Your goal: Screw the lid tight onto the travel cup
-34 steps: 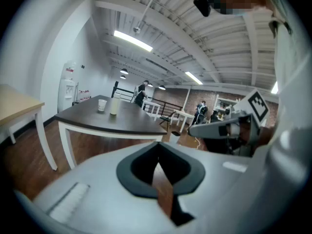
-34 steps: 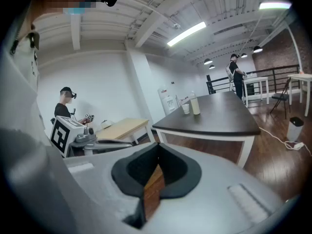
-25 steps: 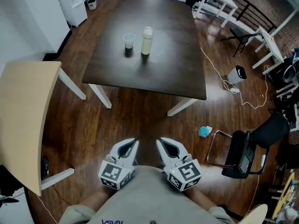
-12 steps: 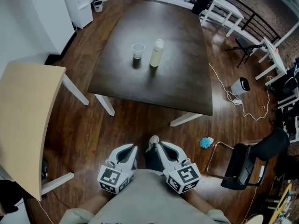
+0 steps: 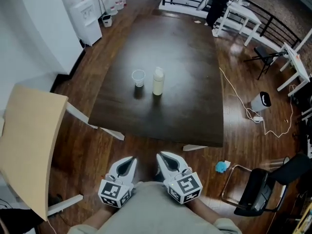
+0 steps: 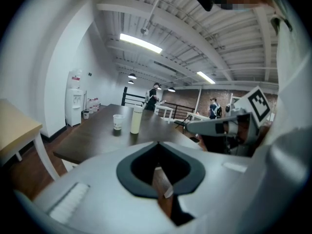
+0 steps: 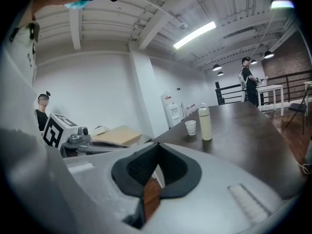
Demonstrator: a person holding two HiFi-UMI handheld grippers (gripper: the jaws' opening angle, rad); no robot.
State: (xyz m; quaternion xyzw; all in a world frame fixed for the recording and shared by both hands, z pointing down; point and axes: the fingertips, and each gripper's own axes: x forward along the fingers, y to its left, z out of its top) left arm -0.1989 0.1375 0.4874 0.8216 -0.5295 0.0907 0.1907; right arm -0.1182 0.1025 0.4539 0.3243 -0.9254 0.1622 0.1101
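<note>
Head view: travel cup (image 5: 158,83), lid (image 5: 158,72) atop, upright mid-table (image 5: 190,106) beside small cup (image 5: 139,77); table now nearer. Left gripper (image 5: 127,161), right gripper (image 5: 163,157): jaws together, empty. Approach only; tightening judged unstarted.

Left gripper (image 5: 128,162) held low, close before torso (image 5: 151,211); jaws pressed together, nothing between them. Right gripper (image 5: 165,158) just beside it, apart, jaws also together, empty. Both point forward, tilted slightly down. Forearms (image 5: 208,211) tucked in at either side.
</note>
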